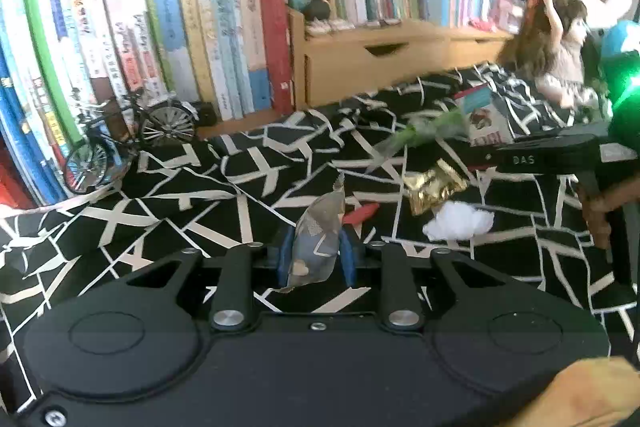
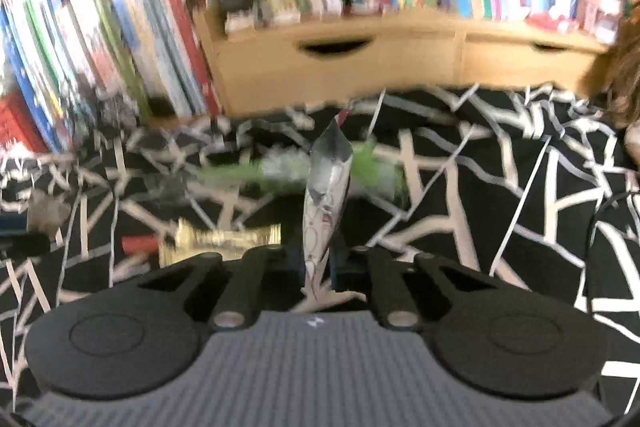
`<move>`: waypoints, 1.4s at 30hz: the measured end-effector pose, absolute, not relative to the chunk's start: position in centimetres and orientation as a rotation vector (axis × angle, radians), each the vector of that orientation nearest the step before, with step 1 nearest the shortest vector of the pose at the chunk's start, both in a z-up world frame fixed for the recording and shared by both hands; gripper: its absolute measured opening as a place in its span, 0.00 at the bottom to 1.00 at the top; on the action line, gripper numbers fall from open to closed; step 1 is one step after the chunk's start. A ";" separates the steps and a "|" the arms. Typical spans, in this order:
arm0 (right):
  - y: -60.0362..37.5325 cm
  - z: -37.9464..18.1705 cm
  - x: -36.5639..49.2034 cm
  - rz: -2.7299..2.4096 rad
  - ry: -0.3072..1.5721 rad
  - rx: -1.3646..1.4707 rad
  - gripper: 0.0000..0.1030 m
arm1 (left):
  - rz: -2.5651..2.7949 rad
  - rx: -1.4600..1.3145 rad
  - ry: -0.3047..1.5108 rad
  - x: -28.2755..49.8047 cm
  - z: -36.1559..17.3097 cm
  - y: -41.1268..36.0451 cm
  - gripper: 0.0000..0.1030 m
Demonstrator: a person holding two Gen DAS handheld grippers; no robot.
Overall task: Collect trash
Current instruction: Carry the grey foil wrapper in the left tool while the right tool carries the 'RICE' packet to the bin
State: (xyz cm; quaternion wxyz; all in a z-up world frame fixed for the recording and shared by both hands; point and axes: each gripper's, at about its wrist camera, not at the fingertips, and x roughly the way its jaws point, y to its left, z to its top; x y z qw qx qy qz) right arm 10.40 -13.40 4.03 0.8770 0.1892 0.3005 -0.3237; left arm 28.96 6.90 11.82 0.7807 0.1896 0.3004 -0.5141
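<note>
While each crumpled wrapper is pinched, grey wrapper (image 1: 318, 243) sits in the left gripper (image 1: 316, 261), silver wrapper (image 2: 326, 195) in the fully closed right gripper (image 2: 318, 259). Gold wrapper (image 1: 432, 187), white tissue (image 1: 458, 223), green wrapper (image 1: 424, 131) lie on black-and-white tablecloth (image 1: 200, 211), bookshelf (image 1: 360, 63) behind.

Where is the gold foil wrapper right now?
In the left wrist view the gold foil wrapper lies right of centre on the black-and-white cloth, just above the white cotton wad and right of a small red scrap.
</note>
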 end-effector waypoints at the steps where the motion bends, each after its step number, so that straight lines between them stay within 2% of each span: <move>1: -13.2 4.5 10.2 -0.680 0.605 0.390 0.14 | -1.102 0.396 0.652 29.0 12.0 7.1 0.23; 23: 0.1 16.0 5.3 -0.482 0.474 0.233 0.15 | -1.002 0.270 0.562 22.6 18.4 17.5 0.23; 30: 5.1 18.3 3.6 -0.448 0.450 0.189 0.15 | -0.943 0.166 0.450 20.2 21.6 23.3 0.23; 42: 13.9 21.9 0.8 -0.425 0.378 0.126 0.15 | -0.973 0.176 0.299 16.4 25.9 32.4 0.23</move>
